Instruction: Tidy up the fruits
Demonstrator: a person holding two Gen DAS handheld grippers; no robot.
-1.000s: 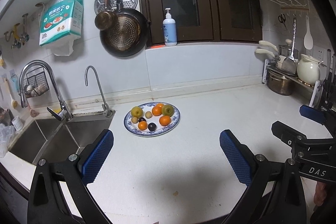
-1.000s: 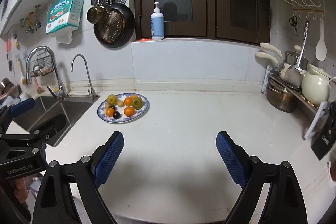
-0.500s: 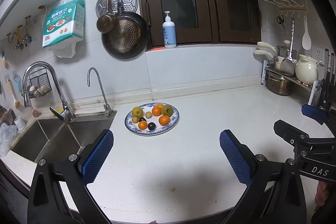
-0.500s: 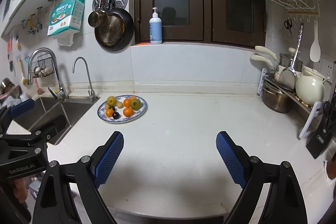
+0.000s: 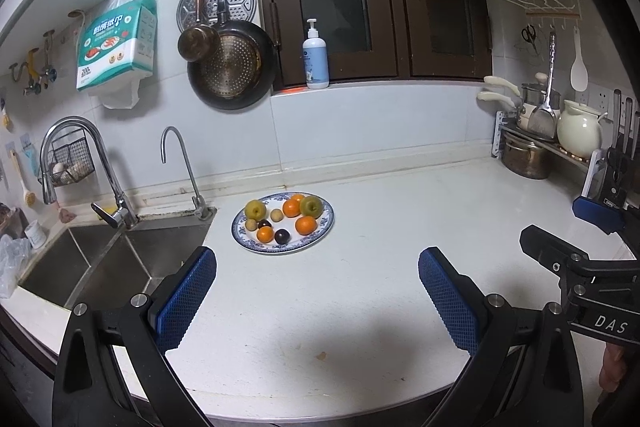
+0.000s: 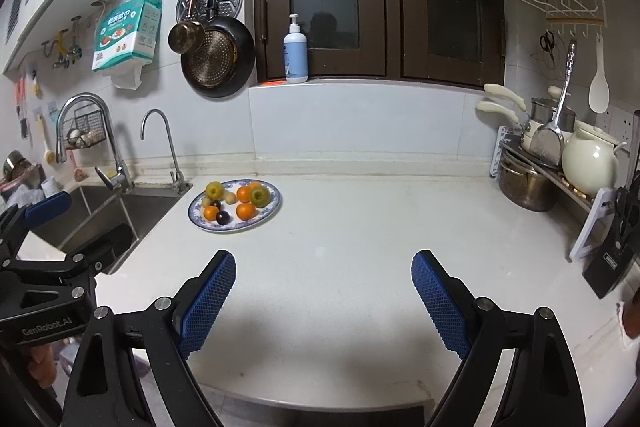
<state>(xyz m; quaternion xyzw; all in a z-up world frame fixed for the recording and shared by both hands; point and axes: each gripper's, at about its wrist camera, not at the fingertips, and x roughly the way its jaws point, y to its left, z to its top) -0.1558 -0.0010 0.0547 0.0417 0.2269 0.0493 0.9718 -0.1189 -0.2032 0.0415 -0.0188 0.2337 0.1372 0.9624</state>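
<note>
change: both grippers have pulled back and up; plate (image 5: 282, 247) looks farther off
left gripper (image 5: 316, 295): jaws apart, empty; fruit ahead, slightly left; nearer
right gripper (image 6: 323, 297): jaws apart, empty; plate far ahead-left, beside sink (image 5: 120, 267)

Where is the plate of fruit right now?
In both views the plate of fruit sits on the white counter, ahead-left of the open fingers, just right of the sink.

white worktop (image 5: 360, 287); white plate (image 5: 320, 231) with a blue patterned rim; orange, yellow-green, tan and dark purple fruits (image 5: 286, 217); black left tongs (image 5: 316, 291) and right tongs (image 6: 322, 293), blue cross-hatched pads (image 5: 184, 301).
</note>
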